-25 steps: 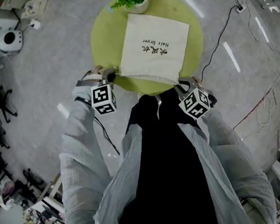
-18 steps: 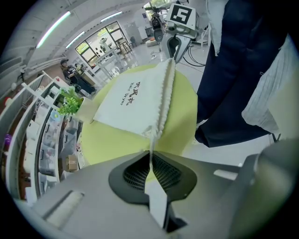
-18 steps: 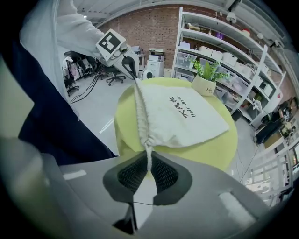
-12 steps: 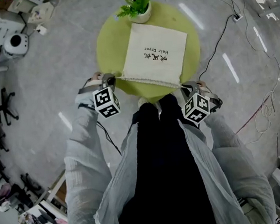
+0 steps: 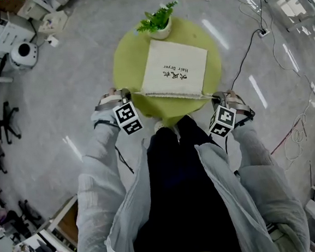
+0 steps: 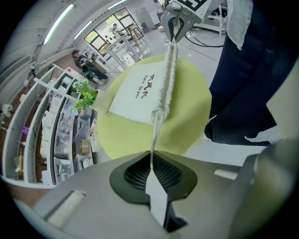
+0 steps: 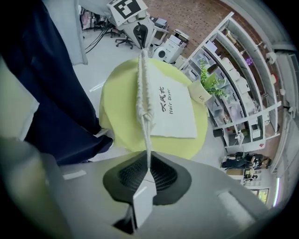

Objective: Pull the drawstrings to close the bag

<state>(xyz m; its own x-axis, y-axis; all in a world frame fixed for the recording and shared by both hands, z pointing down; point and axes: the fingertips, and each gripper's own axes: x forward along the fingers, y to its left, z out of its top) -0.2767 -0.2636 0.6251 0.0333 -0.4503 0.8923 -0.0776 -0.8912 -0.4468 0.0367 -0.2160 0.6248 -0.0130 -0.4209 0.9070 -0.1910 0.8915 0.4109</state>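
Cream bag (image 5: 175, 70), mouth gathered, lies on a round green desk (image 5: 128, 59) between left gripper (image 5: 124, 92) and right gripper (image 5: 214, 96), each clamped on a drawstring (image 6: 153, 135), above grey floor (image 5: 72, 86).

Even overhead lighting, glare streaks on the floor (image 5: 59, 71), strong fisheye distortion with dark corners.

A potted plant (image 5: 158, 21) stands at the round green worktop's (image 5: 128, 59) far edge. A black cable (image 5: 244, 60) crosses the floor (image 5: 67, 92).
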